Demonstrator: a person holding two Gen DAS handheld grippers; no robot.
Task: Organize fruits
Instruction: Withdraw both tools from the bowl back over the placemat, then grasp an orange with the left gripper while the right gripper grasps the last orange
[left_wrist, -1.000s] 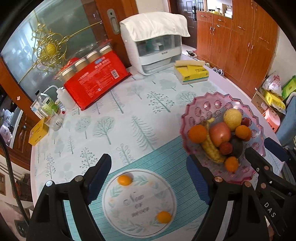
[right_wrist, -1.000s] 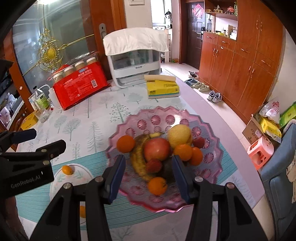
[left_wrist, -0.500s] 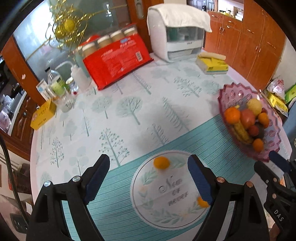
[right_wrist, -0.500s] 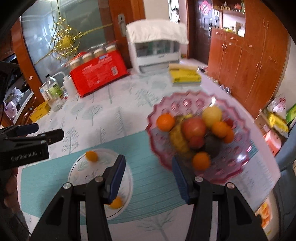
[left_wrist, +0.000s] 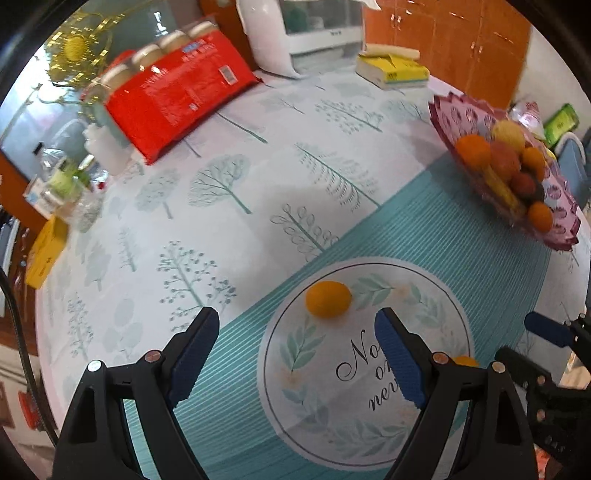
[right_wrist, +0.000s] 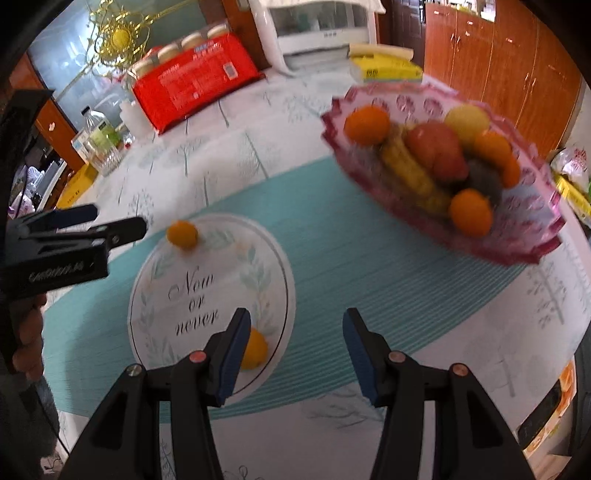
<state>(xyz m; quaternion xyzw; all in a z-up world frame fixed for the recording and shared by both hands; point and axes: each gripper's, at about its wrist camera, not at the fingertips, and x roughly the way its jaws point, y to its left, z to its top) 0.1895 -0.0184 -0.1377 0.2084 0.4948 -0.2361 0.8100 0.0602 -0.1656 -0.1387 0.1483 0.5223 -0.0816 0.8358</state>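
Two small orange fruits lie on a round white plate (left_wrist: 332, 424) lettered "Now or never". My left gripper (left_wrist: 295, 332) is open just above the plate, and the far small orange (left_wrist: 328, 298) lies a little beyond its fingertips. The near small orange (left_wrist: 465, 361) peeks out behind its right finger. My right gripper (right_wrist: 295, 332) is open with nothing between its pads, over the teal mat at the plate's (right_wrist: 229, 266) right edge. The near orange (right_wrist: 255, 349) is half hidden behind its left finger. The far orange (right_wrist: 181, 233) lies by the left gripper (right_wrist: 110, 229).
A pink scalloped bowl (right_wrist: 480, 251) of oranges, an apple, a banana and other fruit stands at the right (left_wrist: 461, 110). At the table's back are a red package (left_wrist: 177, 103), a yellow box (left_wrist: 399, 70) and a white appliance. Bottles (right_wrist: 99, 144) stand far left.
Both grippers have sunk and swung left from over the fruit bowl to over the plate. The bowl has slid to the right of each view. The jaws stand as before.
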